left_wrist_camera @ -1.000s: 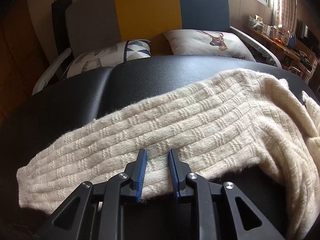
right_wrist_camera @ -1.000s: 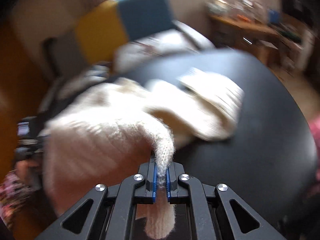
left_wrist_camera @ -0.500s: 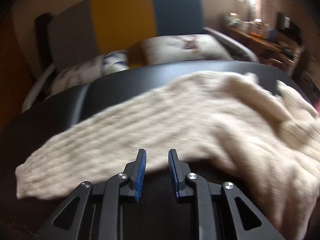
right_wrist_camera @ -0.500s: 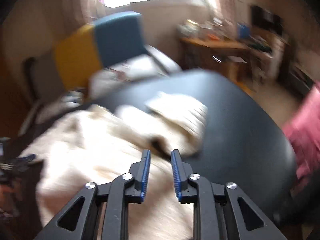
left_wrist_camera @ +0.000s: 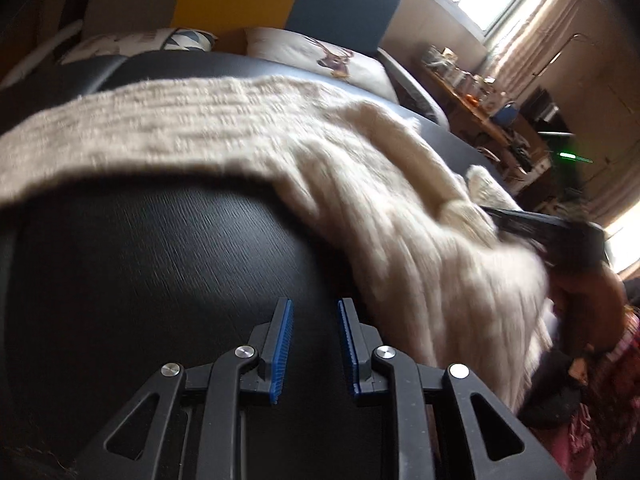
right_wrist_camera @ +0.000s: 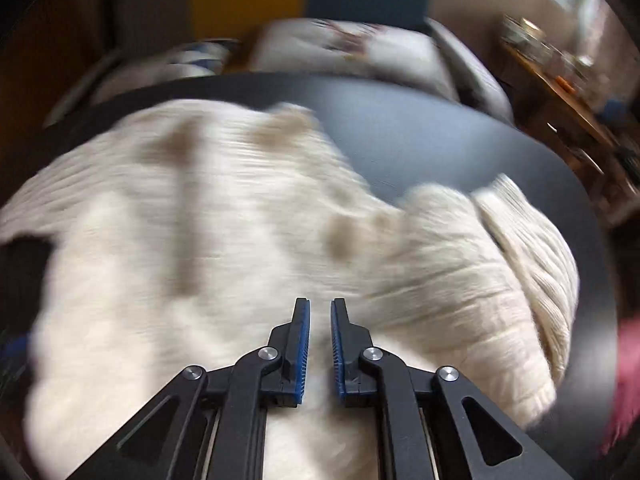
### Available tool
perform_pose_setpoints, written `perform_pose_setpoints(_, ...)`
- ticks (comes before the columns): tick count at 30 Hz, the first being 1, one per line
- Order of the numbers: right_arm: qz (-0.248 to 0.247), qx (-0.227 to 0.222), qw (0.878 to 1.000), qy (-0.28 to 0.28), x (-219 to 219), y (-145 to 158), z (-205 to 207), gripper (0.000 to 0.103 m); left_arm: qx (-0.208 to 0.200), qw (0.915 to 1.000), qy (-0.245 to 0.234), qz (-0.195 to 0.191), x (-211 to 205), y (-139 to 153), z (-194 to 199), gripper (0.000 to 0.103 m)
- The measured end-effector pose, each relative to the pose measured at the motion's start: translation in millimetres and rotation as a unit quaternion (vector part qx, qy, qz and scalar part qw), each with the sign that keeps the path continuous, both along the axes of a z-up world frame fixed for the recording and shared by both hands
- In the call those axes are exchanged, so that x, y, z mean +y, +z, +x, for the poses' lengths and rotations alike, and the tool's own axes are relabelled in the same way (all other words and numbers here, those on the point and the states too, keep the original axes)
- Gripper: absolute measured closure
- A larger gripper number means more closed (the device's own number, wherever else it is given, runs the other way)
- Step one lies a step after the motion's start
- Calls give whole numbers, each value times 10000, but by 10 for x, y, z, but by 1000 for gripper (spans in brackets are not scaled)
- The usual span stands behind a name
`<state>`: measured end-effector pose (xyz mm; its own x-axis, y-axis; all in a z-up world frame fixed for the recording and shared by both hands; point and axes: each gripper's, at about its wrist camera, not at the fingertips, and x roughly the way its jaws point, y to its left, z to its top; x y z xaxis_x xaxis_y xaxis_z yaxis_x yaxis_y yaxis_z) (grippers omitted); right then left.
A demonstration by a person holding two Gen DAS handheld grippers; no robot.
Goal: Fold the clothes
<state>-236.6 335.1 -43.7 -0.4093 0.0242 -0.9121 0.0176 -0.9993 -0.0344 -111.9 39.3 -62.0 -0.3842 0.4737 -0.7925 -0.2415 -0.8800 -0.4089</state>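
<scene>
Repositioning between folds: left gripper and right gripper both hang parted and empty over the sweater, needing fresh grips on its edge.

We hold our left hand-held gripper low and level, its blue-padded fingers parted with nothing between them; our right hand-held gripper points forward too, its jaws a narrow gap apart and empty, our right hand gripping its handle
</scene>
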Motion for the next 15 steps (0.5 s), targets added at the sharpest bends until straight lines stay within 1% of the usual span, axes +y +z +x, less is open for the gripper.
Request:
perform_pose_setpoints(1,-63,26,9998,-171,113,-26,12,94,-53,9999,-93,134,40,-18,59,80)
perform_pose_setpoints(2,-183,160,9993,-274,182,14,72,94,-100,9997,-153,190,78,-33,90,80)
perform_pose_setpoints(3,-297,312,9984,-364,244,73,148,94,-145,9994,-216,244,117,-46,121,80)
perform_pose_setpoints(4,-389,514,9971,-400,272,194,279,93,-163,9990,-301,277,168,-53,154,80)
perform_pose_setpoints(6,-693,913,9931,-245,241,471,619,90,-140,9984,-448,319,245,-62,212,80)
perform_pose_setpoints(7,-866,1087,9902,-119,210,607,806,90,-130,9982,-463,357,272,-70,224,80)
perform_pose_setpoints(8,-988,1142,9885,44,164,701,980,89,-121,9980,-479,396,299,-77,236,80)
perform_pose_setpoints(9,-1019,1096,9885,212,106,756,1144,89,-112,9978,-495,434,326,-85,248,80)
perform_pose_setpoints(11,-896,867,9913,423,27,745,1479,89,-122,9974,-479,525,348,-97,262,80)
perform_pose_setpoints(13,-931,509,9937,371,68,575,1666,89,-158,9970,-424,634,343,-108,269,80)
perform_pose_setpoints(15,-1051,246,9941,91,175,299,1723,89,-242,9958,-334,823,314,-127,273,80)
